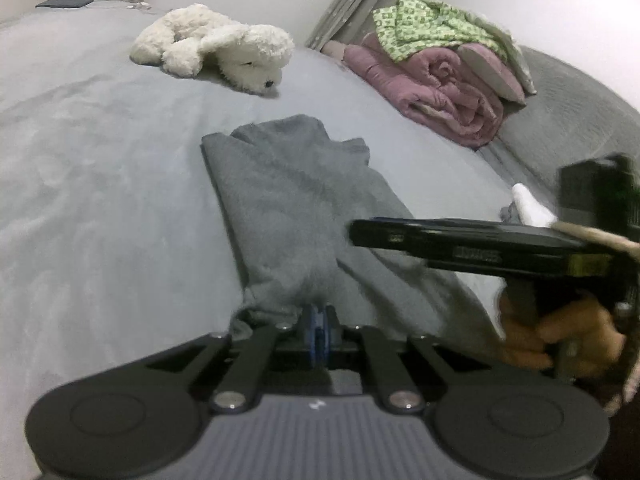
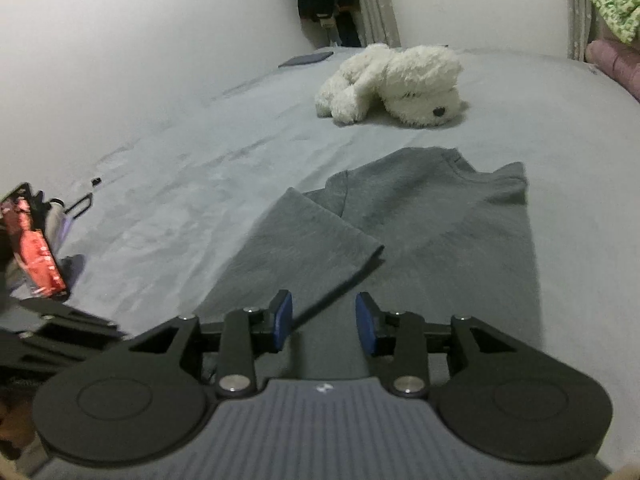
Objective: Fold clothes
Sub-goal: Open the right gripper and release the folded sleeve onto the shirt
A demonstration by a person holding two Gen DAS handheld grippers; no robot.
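Nearest in the left wrist view, the left gripper (image 1: 319, 322) has its fingers clamped on the near hem of the grey shirt (image 1: 288, 200), the cloth bunched at the pads. At about 3 o'clock from it the right gripper shows from the side, blurred, with a hand (image 1: 560, 336) around its handle.

In the right wrist view the right gripper (image 2: 324, 322) has its fingers apart, nothing pressed between them; the shirt lies just beyond and below them, and a dark folded edge (image 2: 340, 280) runs from between them toward 1 o'clock.

The shirt lies flat on the grey bed (image 1: 100, 160), its sides already folded in to a narrow strip, collar end at 12 o'clock. This looks like the lengthwise fold being started: the next move probably calls for the right fingers to close on the other hem corner, then both to carry the hem toward the collar.

Farther off at 12 o'clock lies a white plush dog (image 1: 216, 46); at 1 o'clock a rolled pink quilt (image 1: 436, 84) with green patterned cloth (image 1: 432, 28) on top.
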